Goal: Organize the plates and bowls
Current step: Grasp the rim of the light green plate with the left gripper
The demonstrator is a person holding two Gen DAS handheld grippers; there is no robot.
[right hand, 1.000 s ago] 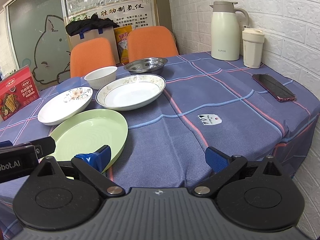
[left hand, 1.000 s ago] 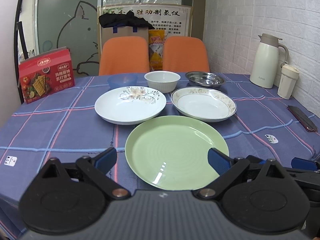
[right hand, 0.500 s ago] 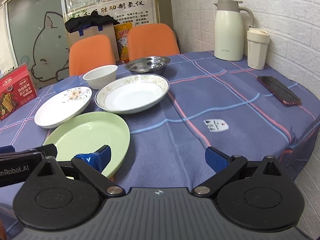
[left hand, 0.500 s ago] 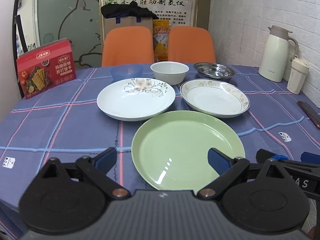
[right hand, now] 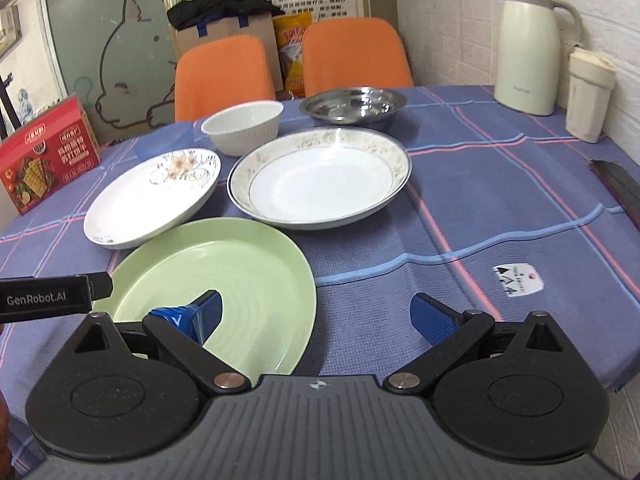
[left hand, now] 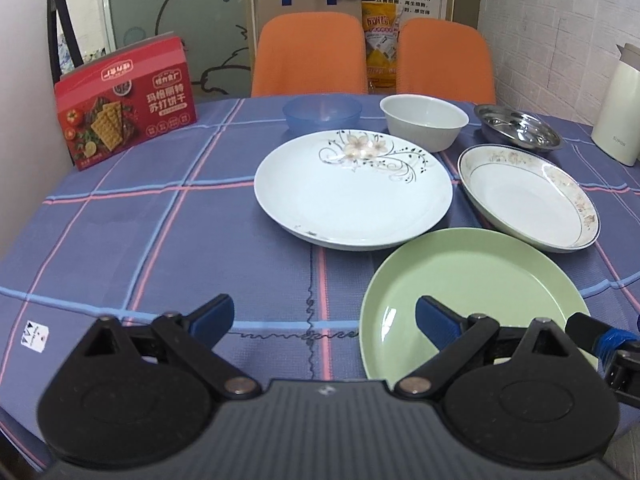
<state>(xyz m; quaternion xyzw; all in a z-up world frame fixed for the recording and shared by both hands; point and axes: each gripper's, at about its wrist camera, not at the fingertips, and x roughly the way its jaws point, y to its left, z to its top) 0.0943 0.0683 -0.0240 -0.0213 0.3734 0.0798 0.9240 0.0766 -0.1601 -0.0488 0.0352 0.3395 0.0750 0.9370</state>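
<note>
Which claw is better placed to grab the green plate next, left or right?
Right, probably. The right claw is open with one pad already over the green plate near its rim. The left claw is open too, but mostly over bare tablecloth beside the plate.

Blue-purple plaid tablecloth [left hand: 160, 216] with pink and light-blue lines, small white printed tags on it. Red cardboard cracker box [left hand: 124, 100] upright at far left edge. Cream thermos jug [right hand: 528, 48] against white brick wall, cream lidded tumbler [right hand: 588, 96] just beside it. Dark flat phone [right hand: 620, 188] near right edge. Two orange chair backs [left hand: 308, 54] behind table. Brown paper bag [right hand: 224, 32] topped with black cloth, yellow snack packet [left hand: 380, 48] between chairs.
</note>
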